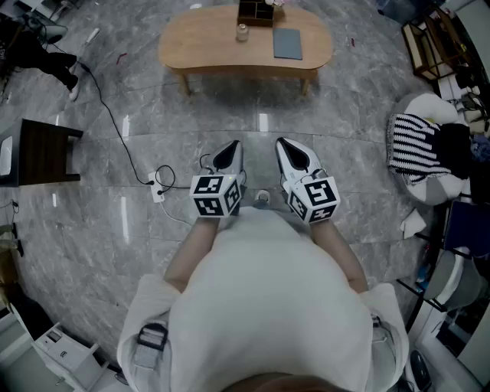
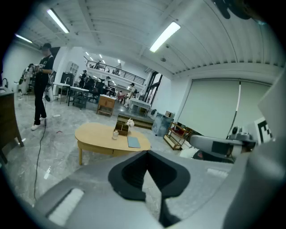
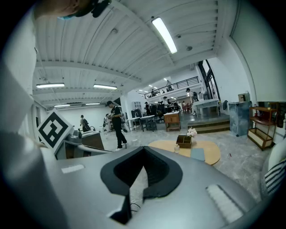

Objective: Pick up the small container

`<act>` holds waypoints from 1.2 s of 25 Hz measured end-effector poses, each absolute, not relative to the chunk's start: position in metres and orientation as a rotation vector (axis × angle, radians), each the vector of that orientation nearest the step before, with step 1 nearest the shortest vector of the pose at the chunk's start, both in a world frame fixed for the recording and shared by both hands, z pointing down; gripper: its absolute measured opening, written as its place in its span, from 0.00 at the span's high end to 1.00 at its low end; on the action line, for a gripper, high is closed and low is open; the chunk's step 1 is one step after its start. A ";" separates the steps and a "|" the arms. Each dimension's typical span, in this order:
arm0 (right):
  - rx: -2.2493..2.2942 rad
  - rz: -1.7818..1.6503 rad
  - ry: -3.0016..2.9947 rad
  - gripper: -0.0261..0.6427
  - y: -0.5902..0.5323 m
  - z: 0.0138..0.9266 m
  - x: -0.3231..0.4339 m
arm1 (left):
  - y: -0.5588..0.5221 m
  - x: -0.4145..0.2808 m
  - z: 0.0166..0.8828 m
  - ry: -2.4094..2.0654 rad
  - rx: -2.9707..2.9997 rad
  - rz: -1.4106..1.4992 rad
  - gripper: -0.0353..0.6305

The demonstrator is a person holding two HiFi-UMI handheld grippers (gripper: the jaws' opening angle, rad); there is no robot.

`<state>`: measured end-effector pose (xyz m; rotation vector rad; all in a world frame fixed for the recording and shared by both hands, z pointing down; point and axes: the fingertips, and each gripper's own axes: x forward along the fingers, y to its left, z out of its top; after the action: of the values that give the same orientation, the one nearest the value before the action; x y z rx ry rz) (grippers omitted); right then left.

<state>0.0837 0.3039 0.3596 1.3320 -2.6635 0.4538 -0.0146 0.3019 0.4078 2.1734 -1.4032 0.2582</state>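
The small container (image 1: 242, 32), a pale jar, stands on the far oval wooden table (image 1: 207, 46), next to a dark wooden box (image 1: 256, 13) and a grey-blue pad (image 1: 288, 44). My left gripper (image 1: 231, 147) and right gripper (image 1: 283, 145) are held side by side in front of the person's chest, well short of the table, above the stone floor. Both are shut with nothing between the jaws. In the left gripper view the jar (image 2: 115, 133) shows beyond the closed tips (image 2: 146, 154). The right gripper view has the jar (image 3: 177, 148) far past its tips (image 3: 144, 150).
A dark side table (image 1: 42, 153) stands at the left. A black cable and white power strip (image 1: 157, 190) lie on the floor left of the grippers. A striped cloth on a cushion (image 1: 417, 149) and a rack (image 1: 432, 46) sit at the right. A person (image 2: 42, 85) stands far left.
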 end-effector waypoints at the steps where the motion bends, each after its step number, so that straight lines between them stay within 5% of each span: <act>1: 1.342 0.442 -2.669 0.97 0.309 0.358 0.084 | 0.306 -0.013 0.404 -1.400 2.192 0.253 0.94; 30: 1.258 0.454 -2.759 0.96 0.321 0.354 0.080 | 0.323 -0.029 0.397 -1.474 2.139 0.189 0.94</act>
<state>0.0796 0.3214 0.3543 1.2579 -2.7595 0.4543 -0.0294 0.3230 0.3966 2.1394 -1.4741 0.1893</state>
